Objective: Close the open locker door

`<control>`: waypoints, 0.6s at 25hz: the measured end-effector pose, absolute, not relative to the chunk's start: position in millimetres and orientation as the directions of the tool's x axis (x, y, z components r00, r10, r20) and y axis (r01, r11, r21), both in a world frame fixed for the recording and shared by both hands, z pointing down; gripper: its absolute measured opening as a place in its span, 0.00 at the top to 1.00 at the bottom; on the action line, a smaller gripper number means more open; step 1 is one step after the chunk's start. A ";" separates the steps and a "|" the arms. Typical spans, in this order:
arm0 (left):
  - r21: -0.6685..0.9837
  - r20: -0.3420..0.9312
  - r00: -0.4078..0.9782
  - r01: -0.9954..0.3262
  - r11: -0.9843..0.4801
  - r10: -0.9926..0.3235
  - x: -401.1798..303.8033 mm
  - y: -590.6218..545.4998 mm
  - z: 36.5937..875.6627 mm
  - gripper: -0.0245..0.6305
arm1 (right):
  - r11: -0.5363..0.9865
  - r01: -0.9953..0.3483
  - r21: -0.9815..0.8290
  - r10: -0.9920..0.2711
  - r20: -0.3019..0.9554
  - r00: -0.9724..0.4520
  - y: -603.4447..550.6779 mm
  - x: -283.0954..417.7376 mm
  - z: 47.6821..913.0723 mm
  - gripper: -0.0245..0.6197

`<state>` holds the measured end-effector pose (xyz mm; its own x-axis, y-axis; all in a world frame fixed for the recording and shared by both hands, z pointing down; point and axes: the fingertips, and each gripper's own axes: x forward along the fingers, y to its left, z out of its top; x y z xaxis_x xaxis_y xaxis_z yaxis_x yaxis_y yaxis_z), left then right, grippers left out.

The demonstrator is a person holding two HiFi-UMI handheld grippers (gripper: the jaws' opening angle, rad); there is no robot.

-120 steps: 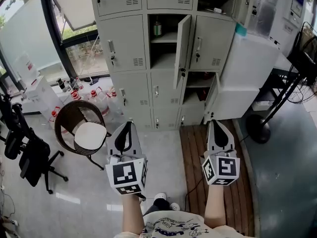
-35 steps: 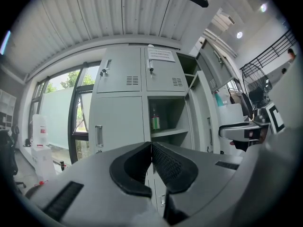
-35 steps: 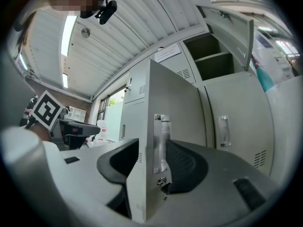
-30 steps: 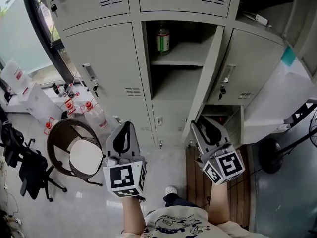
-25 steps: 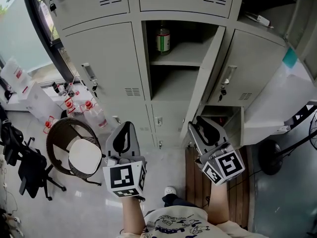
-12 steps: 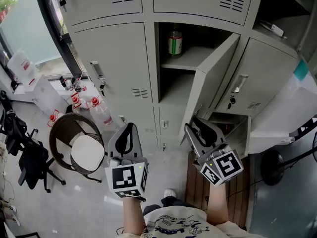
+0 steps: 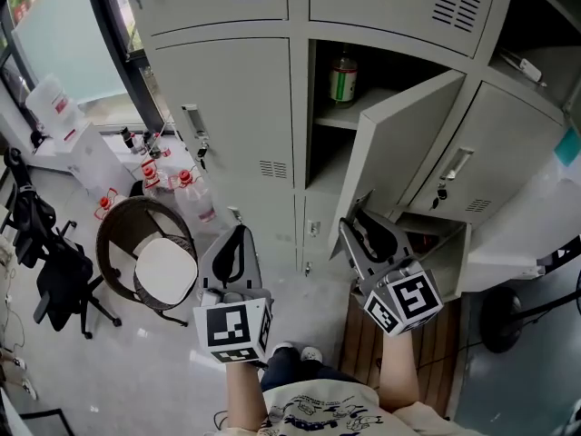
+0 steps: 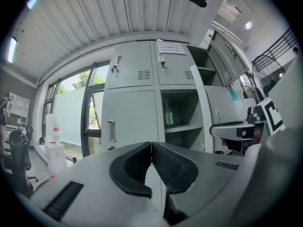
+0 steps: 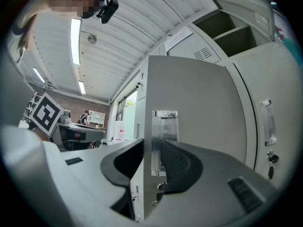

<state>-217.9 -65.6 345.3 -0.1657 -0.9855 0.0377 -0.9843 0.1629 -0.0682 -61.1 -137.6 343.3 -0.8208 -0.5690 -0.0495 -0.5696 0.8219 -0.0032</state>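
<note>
Roughly halfway: door [image 7: 408, 143] stands ajar, angled across the locker [image 7: 227, 107] opening, not yet flush; right gripper [image 7: 360, 223] pinches its free edge by the handle [image 9: 164, 126]; left gripper [image 7: 238, 236], jaws pressed together and empty, hangs apart.

My tool [image 9: 150, 150] grips the free edge of the door [image 9: 194, 89], one jaw on each face, the right jaw against its metal handle [image 9: 164, 124].

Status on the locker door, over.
Left gripper shut, empty. Right gripper shut on locker door edge. Door partly open. Bottle set back on shelf.
</note>
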 end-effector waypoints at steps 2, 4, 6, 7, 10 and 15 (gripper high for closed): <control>-0.068 0.039 -0.171 -0.983 0.169 -0.984 -221.2 -65.7 345.7 0.96 | 0.820 -0.572 -0.005 -0.571 -0.051 -0.819 -140.8 -65.8 343.5 0.79; -0.067 0.041 -0.175 -0.983 0.172 -0.984 -224.6 -66.5 346.2 0.96 | 0.819 -0.574 -0.005 -0.573 -0.048 -0.818 -144.0 -70.4 343.7 0.79; -0.063 0.043 -0.178 -0.983 0.175 -0.983 -229.1 -67.8 347.1 0.96 | 0.818 -0.575 -0.002 -0.574 -0.046 -0.817 -146.7 -75.2 343.6 0.80; -0.061 0.043 -0.180 -0.982 0.177 -0.983 -231.8 -69.0 347.6 0.96 | 0.818 -0.575 -0.002 -0.574 -0.047 -0.817 -148.2 -77.7 343.3 0.80; -0.054 0.040 -0.178 -0.983 0.176 -0.983 -238.9 -76.4 349.6 0.96 | 0.815 -0.579 0.001 -0.578 -0.050 -0.814 -153.1 -85.2 343.2 0.80; -0.044 0.038 -0.157 -0.987 0.156 -0.987 -246.5 -95.9 350.5 0.96 | 0.813 -0.582 0.005 -0.581 -0.042 -0.813 -163.9 -98.2 344.3 0.81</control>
<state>-246.5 -95.9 350.5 -0.1572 -0.9868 0.0380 -0.9868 0.1555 -0.0442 -98.2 -163.9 344.3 -0.8127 -0.5812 -0.0417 -0.5819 0.8133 0.0051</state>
